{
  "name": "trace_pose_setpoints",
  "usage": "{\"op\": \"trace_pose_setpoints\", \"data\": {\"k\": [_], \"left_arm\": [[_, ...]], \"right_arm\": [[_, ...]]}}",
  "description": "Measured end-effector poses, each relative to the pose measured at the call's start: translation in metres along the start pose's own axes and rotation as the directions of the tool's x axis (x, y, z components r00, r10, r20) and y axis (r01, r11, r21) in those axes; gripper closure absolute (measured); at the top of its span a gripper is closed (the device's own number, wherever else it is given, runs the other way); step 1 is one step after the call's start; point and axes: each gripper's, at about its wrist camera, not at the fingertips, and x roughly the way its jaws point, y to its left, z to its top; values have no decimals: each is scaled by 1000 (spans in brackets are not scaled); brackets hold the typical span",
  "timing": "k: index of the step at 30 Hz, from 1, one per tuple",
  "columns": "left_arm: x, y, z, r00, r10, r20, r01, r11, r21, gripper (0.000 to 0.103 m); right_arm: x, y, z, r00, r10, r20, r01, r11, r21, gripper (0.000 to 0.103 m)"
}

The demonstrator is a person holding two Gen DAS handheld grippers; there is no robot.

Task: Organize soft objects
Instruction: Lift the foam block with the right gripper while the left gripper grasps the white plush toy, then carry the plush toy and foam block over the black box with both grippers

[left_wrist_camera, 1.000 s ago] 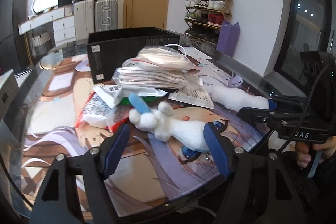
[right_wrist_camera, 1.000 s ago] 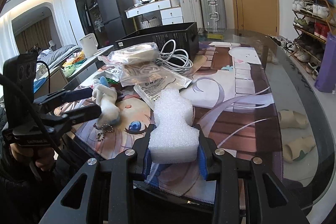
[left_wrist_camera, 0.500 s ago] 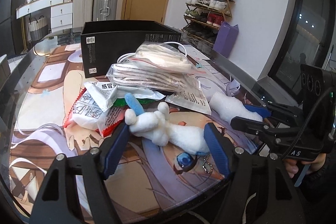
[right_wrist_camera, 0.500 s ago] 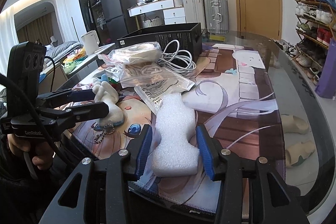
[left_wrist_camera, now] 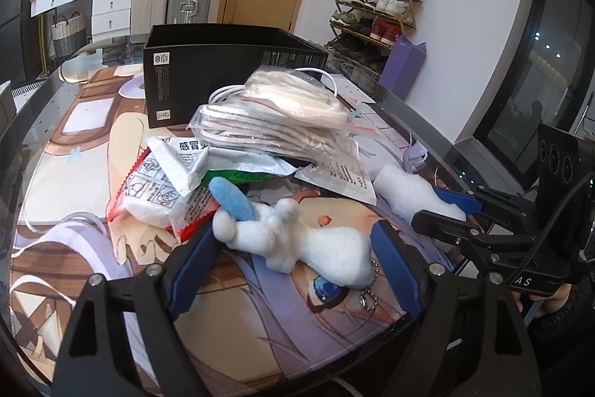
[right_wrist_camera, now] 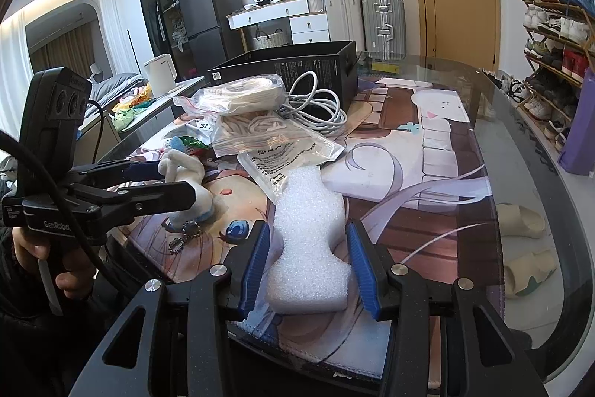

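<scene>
A white plush toy (left_wrist_camera: 297, 240) with a blue ear and a ball chain lies on the printed mat. It sits between the fingers of my left gripper (left_wrist_camera: 293, 233), whose jaws are opening, and the blue pads stand clear of it on both sides. A white foam block (right_wrist_camera: 308, 211) rests on the mat between the fingers of my right gripper (right_wrist_camera: 308, 229). That gripper is open, with a narrow gap at each pad. In the right wrist view, the left gripper (right_wrist_camera: 174, 179) flanks the plush toy (right_wrist_camera: 186, 166). The left wrist view shows the right gripper (left_wrist_camera: 427, 207) around the foam block (left_wrist_camera: 405, 190).
An open black box (left_wrist_camera: 223, 69) stands behind a pile of zip bags (left_wrist_camera: 282, 121) and medicine packets (left_wrist_camera: 156, 188). A coiled white cable (right_wrist_camera: 316, 106) lies against the box. The glass table's curved edge (right_wrist_camera: 520, 173) runs to the right, with slippers on the floor beyond.
The right jaws have parted and let go of the foam block, which now rests on the mat. The left jaws have spread wider around the plush toy.
</scene>
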Motion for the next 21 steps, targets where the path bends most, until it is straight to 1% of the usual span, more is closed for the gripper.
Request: {"op": "trace_pose_setpoints", "data": {"k": [4,5,6,7,9,10,11,12,14,19,21], "left_arm": [[2,0,2,1000,-7,3,7,1000,-6,21],[2,-1,2,1000,-1,6,1,1000,-5,28],[2,-1,2,1000,5,7,-5,1000,-3,32],[2,-2,2,1000,5,10,-5,1000,-3,33],[0,-1,1,1000,7,21,-7,1000,-9,45],[-1,1,1,1000,10,27,-10,1000,-14,56],[-1,2,2,1000,6,27,-5,1000,-23,62],[-2,4,2,1000,1,29,0,1000,-30,65],[-5,5,1,999,-3,41,5,999,-33,68],[-14,2,-1,998,-19,65,20,1000,-22,72],[-18,2,-1,997,-23,73,25,999,-21,72]], "right_arm": [[0,-1,0,1000,2,1,-2,1000,2,58],[0,-1,0,1000,2,0,-2,1000,2,58],[1,0,1,1000,4,1,-4,1000,2,58],[1,-1,0,1000,4,1,-4,1000,3,58],[2,-1,1,1000,6,1,-6,1000,2,58],[3,-1,1,1000,7,0,-7,1000,2,59],[4,0,2,1000,8,0,-8,1000,1,59],[4,0,2,1000,9,-1,-9,1000,0,59],[5,1,2,1000,10,-2,-10,1000,-3,59],[5,1,2,1000,9,-2,-9,1000,-6,59],[5,2,2,1000,12,-4,-12,1000,-6,62]]}}
